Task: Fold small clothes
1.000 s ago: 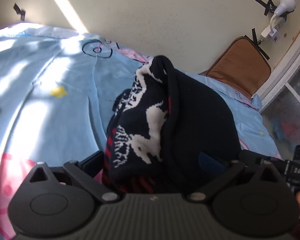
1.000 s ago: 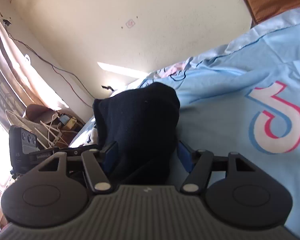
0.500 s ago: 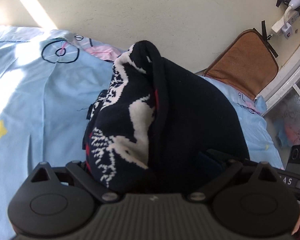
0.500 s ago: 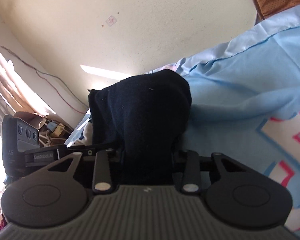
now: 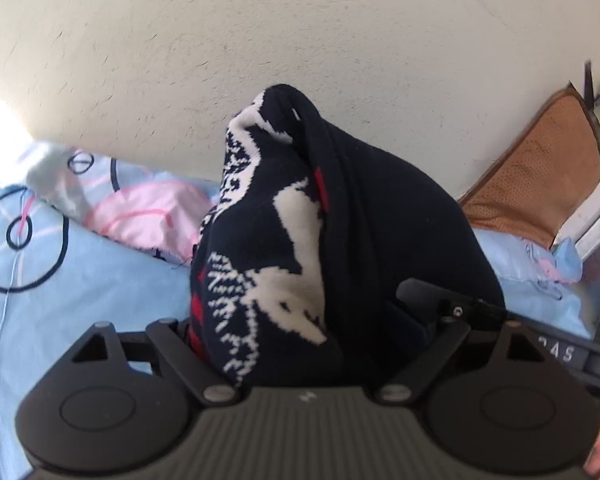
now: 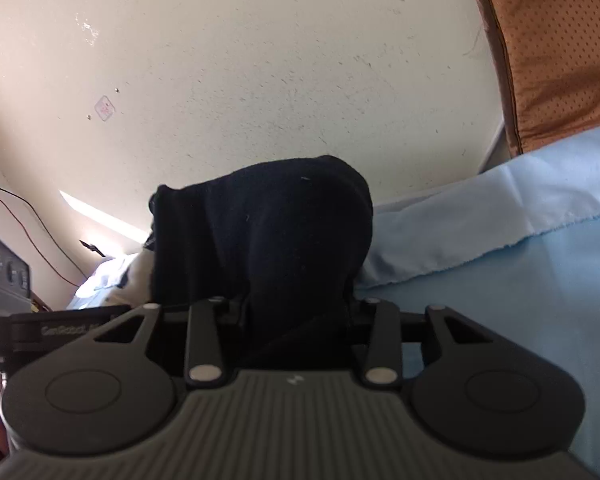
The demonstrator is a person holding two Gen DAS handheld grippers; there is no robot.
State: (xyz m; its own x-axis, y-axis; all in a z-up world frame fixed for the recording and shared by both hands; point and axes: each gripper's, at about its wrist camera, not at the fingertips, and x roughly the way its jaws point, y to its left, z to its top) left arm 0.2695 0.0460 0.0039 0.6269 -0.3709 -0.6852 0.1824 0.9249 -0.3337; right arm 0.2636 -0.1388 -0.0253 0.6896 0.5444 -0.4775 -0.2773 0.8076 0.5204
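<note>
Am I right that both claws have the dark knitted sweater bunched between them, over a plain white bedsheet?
Not quite: the bedsheet is light blue with printed shapes, not plain white, as the left wrist view shows. The rest holds: the sweater is bunched in the left claw and the right claw.

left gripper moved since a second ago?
Yes. The left gripper, with the dark sweater, has come closer to the cream wall; the blue sheet fills less view.

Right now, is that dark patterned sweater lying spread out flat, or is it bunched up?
Bunched up. The sweater rises in a doubled-over hump above the blue bedsheet, its white pattern creased along a ridge, with cloth gathered between both sets of fingers.
</note>
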